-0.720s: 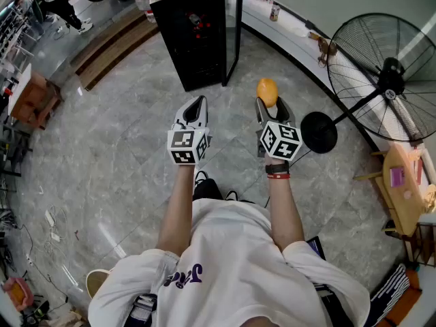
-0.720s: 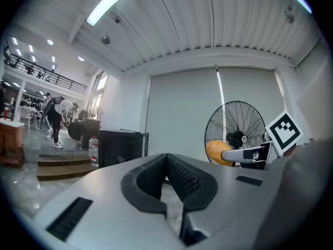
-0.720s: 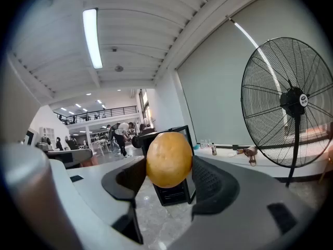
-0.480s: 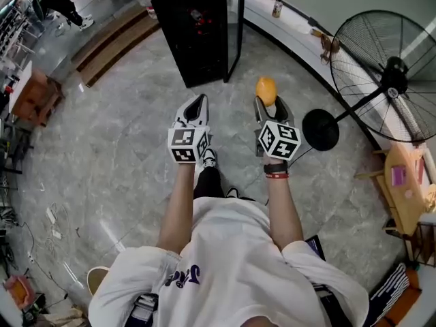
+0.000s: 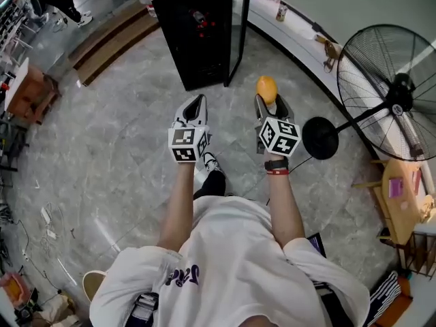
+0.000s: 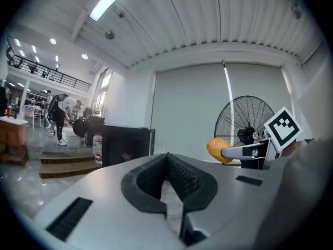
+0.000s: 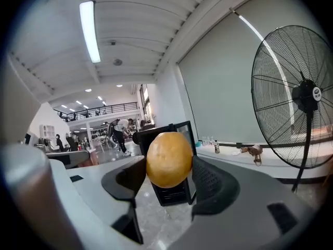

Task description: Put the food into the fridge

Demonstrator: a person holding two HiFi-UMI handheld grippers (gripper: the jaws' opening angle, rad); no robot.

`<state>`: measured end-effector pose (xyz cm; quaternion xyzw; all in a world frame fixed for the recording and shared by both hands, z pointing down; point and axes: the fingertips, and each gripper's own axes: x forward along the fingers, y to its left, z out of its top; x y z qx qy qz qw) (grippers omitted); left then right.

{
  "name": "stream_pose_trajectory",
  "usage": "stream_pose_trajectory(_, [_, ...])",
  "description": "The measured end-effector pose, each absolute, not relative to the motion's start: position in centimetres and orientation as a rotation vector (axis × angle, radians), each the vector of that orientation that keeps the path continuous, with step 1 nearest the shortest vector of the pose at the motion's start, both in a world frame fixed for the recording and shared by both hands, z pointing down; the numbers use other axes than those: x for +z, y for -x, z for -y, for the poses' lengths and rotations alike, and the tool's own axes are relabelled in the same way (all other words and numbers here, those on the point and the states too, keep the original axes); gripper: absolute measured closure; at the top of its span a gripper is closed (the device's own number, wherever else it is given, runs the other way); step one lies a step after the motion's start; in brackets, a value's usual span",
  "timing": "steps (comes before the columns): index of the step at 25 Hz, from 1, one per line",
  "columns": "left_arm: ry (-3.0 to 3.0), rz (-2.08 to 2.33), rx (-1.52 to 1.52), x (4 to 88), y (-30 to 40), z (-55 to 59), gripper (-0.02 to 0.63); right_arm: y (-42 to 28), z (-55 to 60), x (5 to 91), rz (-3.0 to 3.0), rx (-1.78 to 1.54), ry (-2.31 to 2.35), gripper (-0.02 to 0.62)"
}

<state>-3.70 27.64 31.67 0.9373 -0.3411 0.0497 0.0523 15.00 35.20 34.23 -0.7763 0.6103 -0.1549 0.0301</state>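
Your right gripper [image 5: 270, 103] stands wide, and its two pads press on one orange fruit [image 7: 169, 159] from both sides (the fruit fills the whole gap). Your left gripper [image 5: 197, 103] has its jaws together, with nothing between them. The fruit is held in the air above the floor [image 5: 122, 135], well apart from the fridge [image 5: 194, 39]. I count two grippers, one fruit, one black fridge at 12 o'clock from you with its glass door [image 5: 235, 29] open, and one standing fan [image 5: 398, 87] at 2 o'clock.
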Motion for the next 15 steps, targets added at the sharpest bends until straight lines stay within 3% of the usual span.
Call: stream_pose_trajectory(15, [-2.78,1.121,0.138,31.9,2.7,-12.9,0.588,-16.0,-18.7,34.6,-2.0,-0.533,2.316,0.305])
